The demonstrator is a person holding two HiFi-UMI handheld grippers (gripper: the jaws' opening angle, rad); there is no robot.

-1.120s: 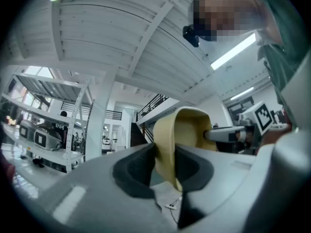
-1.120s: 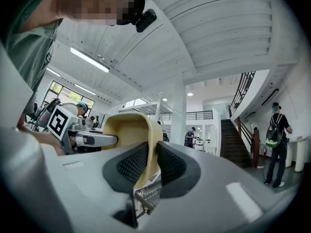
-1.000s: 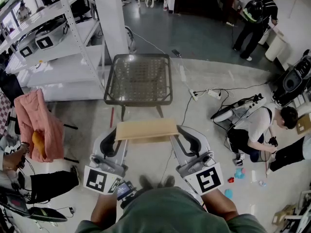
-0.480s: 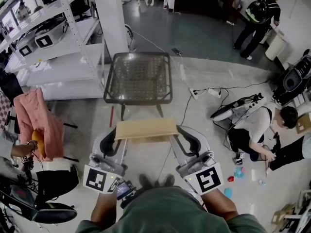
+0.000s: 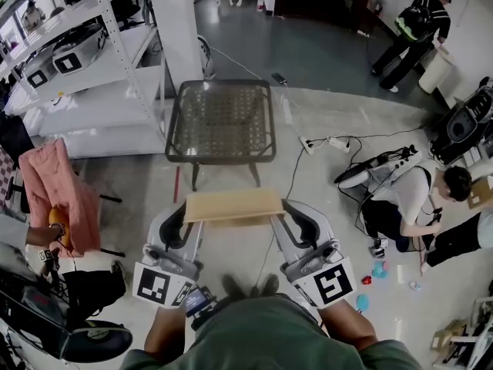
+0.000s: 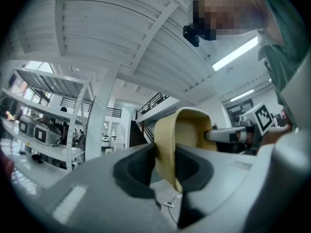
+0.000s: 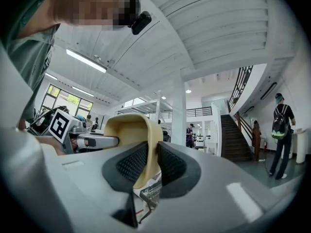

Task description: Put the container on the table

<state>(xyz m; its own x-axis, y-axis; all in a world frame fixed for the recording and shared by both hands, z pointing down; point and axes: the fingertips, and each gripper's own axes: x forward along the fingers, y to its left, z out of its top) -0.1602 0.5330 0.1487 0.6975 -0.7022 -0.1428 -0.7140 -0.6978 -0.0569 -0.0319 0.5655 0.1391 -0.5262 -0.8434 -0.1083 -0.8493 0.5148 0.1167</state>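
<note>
Left claw point(image 5: 185, 218) is pinching the left end wall of the tan container point(image 5: 233, 205), and right claw point(image 5: 286, 216) is pinching the right end. It's held up over the floor point(image 5: 323, 168), just short of the square tabletop point(image 5: 222, 122). What shows of its inside is plain tan.

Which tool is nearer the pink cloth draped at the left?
Left. The left tool grips the container at the end on the pink cloth side; the right tool holds the opposite end, farther from it.
</note>
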